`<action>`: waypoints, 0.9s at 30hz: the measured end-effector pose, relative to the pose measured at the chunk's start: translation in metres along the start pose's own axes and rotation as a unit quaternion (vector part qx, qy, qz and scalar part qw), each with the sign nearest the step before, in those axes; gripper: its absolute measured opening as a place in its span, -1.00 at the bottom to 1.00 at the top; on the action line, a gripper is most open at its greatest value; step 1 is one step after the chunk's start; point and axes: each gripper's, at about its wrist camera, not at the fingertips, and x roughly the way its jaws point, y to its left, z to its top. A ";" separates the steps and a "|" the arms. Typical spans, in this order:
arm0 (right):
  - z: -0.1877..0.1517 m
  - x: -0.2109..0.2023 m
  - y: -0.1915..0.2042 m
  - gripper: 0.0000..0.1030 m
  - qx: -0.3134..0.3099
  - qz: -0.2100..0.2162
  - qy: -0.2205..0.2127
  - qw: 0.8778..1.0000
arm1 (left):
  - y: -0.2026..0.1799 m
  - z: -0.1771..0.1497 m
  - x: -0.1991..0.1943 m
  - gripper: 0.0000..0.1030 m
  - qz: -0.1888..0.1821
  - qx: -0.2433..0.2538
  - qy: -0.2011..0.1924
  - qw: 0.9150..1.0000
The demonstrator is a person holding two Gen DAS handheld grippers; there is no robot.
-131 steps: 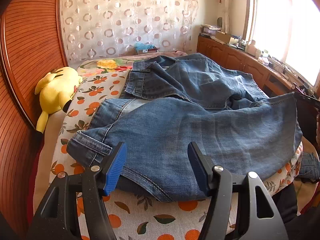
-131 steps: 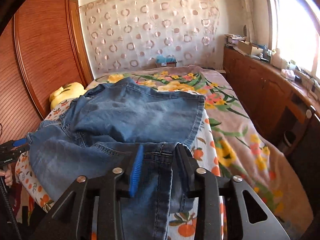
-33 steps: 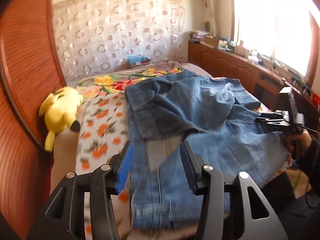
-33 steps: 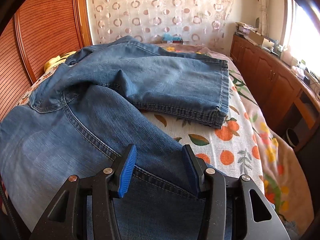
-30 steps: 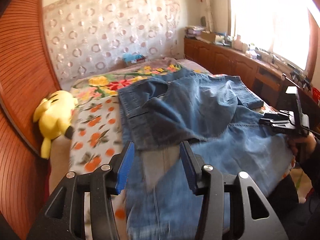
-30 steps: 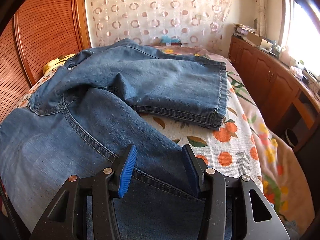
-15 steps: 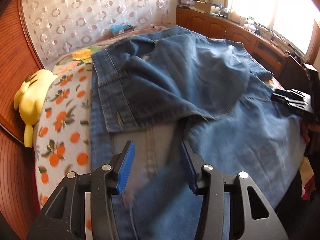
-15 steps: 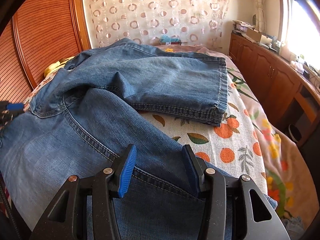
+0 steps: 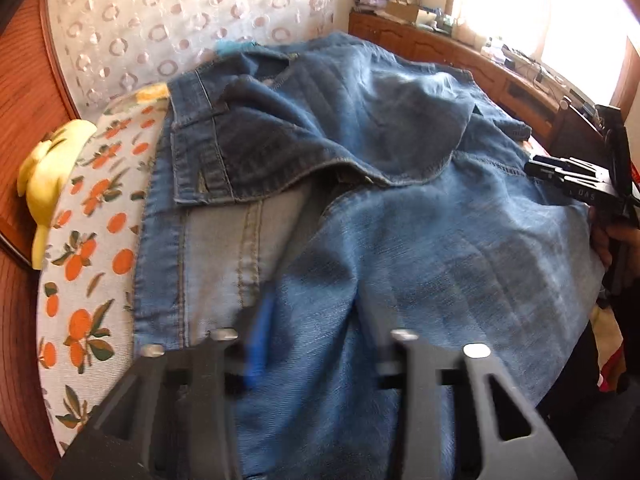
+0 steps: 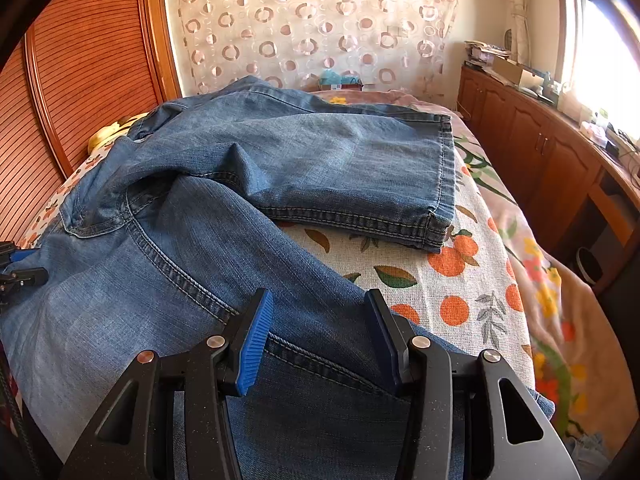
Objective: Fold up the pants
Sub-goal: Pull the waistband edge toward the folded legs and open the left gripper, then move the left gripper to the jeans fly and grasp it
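Blue jeans [image 9: 400, 240] lie spread and partly folded over on the bed, waistband [image 9: 192, 160] at the left of the left wrist view. My left gripper [image 9: 324, 344] is low over the seat of the jeans, blurred. Its jaws are closing with a rise of denim between them that hides the right pad. In the right wrist view the jeans [image 10: 320, 160] show one leg folded across the far side. My right gripper [image 10: 316, 336] stands open, its fingers straddling the near leg's seam. It also appears as the right gripper [image 9: 580, 184], held by a hand [image 9: 608, 240].
An orange-print sheet [image 10: 440, 280] covers the bed. A yellow plush toy [image 9: 44, 176] lies by the wooden headboard [image 10: 80, 80]. Wooden cabinets [image 10: 540, 152] run under the window at the right. The bed's right edge drops to the floor.
My left gripper has dropped closer to the jeans near the waistband, and its fingers now show blurred. The right gripper and the near leg have stayed where they were.
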 end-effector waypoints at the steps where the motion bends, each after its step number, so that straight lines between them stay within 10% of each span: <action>1: 0.000 0.000 0.000 -0.04 0.000 0.000 0.000 1.000 | -0.001 0.001 -0.007 -0.55 -0.003 -0.003 -0.011 1.000; 9: 0.000 0.000 -0.002 -0.04 -0.001 0.000 0.000 1.000 | -0.042 -0.001 -0.059 -0.56 -0.014 0.022 -0.064 0.998; 15: 0.000 0.000 -0.002 -0.04 -0.001 0.001 0.000 1.000 | -0.064 -0.017 -0.040 -0.55 -0.024 0.026 -0.033 0.999; 27: 0.000 0.000 -0.002 -0.04 -0.001 0.001 0.000 1.000 | -0.038 -0.007 -0.074 -0.11 -0.022 0.007 -0.071 0.997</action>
